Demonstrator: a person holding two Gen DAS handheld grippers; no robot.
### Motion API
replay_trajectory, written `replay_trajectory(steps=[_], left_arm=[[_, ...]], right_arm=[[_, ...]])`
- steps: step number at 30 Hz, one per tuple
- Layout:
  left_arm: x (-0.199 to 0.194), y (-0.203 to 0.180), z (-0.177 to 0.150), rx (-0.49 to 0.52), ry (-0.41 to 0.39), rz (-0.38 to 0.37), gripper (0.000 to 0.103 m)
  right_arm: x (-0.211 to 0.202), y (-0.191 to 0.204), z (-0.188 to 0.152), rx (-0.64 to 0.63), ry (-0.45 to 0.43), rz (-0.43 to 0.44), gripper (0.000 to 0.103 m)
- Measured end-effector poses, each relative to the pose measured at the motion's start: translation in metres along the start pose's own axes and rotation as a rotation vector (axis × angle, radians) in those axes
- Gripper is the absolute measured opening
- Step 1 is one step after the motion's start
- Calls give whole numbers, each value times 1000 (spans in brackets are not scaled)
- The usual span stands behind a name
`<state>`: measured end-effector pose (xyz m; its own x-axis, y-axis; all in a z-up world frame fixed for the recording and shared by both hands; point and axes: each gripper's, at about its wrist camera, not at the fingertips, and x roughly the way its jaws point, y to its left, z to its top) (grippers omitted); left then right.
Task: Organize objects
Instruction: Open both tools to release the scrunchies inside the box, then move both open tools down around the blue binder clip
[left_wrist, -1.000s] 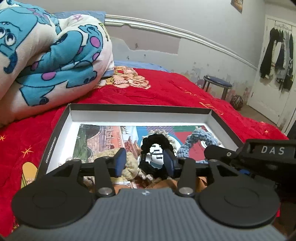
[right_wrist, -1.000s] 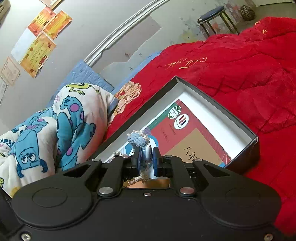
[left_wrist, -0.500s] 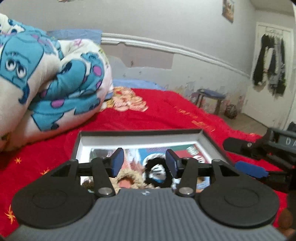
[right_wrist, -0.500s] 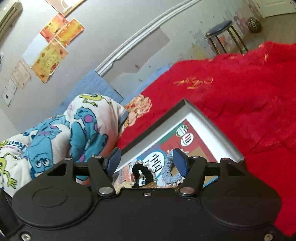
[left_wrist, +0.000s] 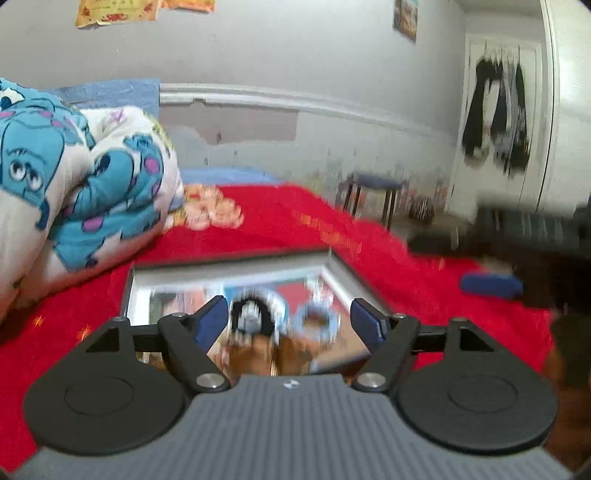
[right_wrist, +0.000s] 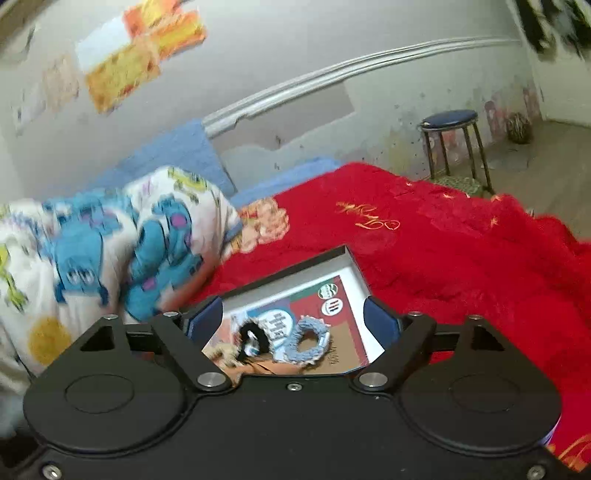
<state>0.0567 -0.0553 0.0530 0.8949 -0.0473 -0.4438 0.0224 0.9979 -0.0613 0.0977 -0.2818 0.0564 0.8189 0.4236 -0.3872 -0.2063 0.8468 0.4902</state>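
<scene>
A shallow dark box (left_wrist: 229, 258) (right_wrist: 314, 260) with white walls and a printed floor lies on the red bedspread. In it lie a black ring (left_wrist: 255, 314) (right_wrist: 251, 338), a light blue knitted ring (left_wrist: 317, 319) (right_wrist: 306, 338) and a tan fluffy piece (right_wrist: 221, 354). My left gripper (left_wrist: 290, 323) hangs above and short of the box, jaws opening, nothing between them. My right gripper (right_wrist: 293, 321) is likewise lifted back from the box, jaws opening and empty; it shows blurred at the right of the left wrist view (left_wrist: 491, 284).
A rolled blue-monster quilt (left_wrist: 74, 192) (right_wrist: 110, 251) lies left of the box. Red bedspread (right_wrist: 461, 258) stretches to the right. A round stool (right_wrist: 450, 147) (left_wrist: 373, 188) stands beyond the bed by the wall. Clothes (left_wrist: 495, 122) hang on the door.
The right gripper let go of the light blue ring, which now lies in the box, and opened wide. Both grippers rose and drew back from the box; the left one opened wider.
</scene>
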Motion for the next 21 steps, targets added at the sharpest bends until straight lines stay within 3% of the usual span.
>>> replay_trajectory(steps=[3, 6, 11, 17, 19, 20, 21], left_arm=[[2, -6, -30, 4, 22, 2, 84], [27, -17, -47, -12, 98, 9, 84], [56, -27, -63, -19, 184, 29, 83], [67, -22, -78, -30, 236, 63, 76], [67, -26, -77, -8, 229, 62, 69], [69, -28, -76, -1, 228, 65, 57], [69, -28, -76, 3, 224, 73, 52]], right_arm=[[9, -13, -9, 39, 38, -7, 85], [18, -20, -11, 34, 62, -18, 85], [32, -34, -14, 93, 96, -19, 84], [51, -31, -25, 55, 161, -31, 84], [58, -27, -31, 31, 181, -48, 81], [61, -25, -33, 9, 188, -72, 76], [64, -22, -36, -19, 197, -98, 74]])
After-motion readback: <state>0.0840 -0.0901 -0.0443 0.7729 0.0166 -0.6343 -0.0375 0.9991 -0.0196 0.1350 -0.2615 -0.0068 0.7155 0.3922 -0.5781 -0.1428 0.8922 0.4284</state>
